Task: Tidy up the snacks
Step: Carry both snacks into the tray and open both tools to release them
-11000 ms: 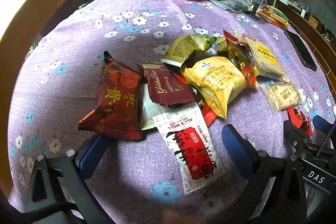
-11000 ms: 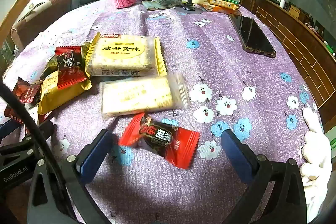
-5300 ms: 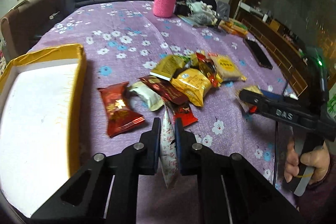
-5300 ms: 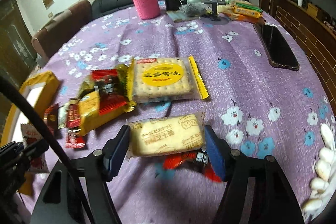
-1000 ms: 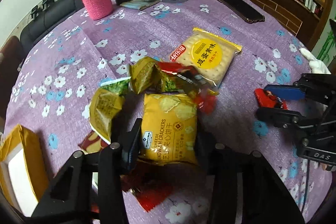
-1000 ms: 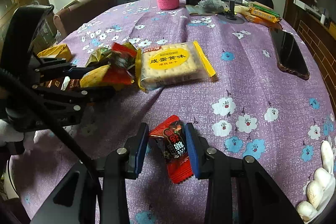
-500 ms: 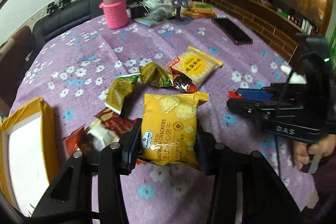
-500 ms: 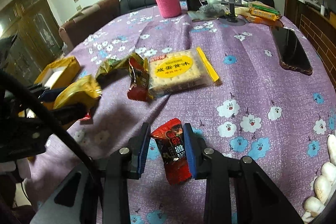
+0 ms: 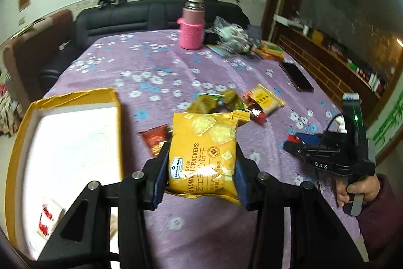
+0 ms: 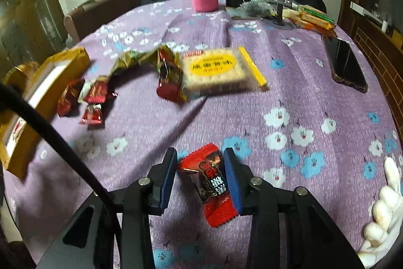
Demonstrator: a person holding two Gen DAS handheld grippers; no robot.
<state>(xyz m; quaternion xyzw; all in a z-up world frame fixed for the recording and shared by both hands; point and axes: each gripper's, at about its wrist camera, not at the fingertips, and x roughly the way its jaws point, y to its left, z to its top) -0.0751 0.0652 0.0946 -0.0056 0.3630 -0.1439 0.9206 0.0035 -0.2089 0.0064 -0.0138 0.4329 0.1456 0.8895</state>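
In the left wrist view, the left gripper (image 9: 201,169) is clamped on a yellow cheese sandwich cracker bag (image 9: 205,153), held clear above the purple floral tablecloth (image 9: 156,67). The bag hides part of the snack pile behind it: only the corner of a red wrapper (image 9: 154,140) and the tops of the olive-green packets (image 9: 212,102) show. The yellow-rimmed box (image 9: 73,95) lies at left, its near end cut off by the frame; its white floor is blown out, and one small red-and-white packet (image 9: 49,214) sits in the near corner. Open cloth lies between box rim and pile. At right, the right gripper (image 9: 293,141) appears side-on, its hand (image 9: 357,190) low at the table edge.

In the right wrist view, the right gripper (image 10: 200,174) has a red candy wrapper (image 10: 210,180) between its pads; the jaws are opening, the right pad touching the wrapper, the left pad slightly apart. The loose snacks are motion-blurred: a biscuit pack (image 10: 217,71), a dark red packet (image 10: 168,78) against it, small red wrappers (image 10: 93,100) near the box (image 10: 63,59). A black cable (image 10: 50,132) crosses the lower left, hiding cloth. A phone (image 10: 346,64) lies near the right table edge. Wide bare cloth separates gripper and pile.
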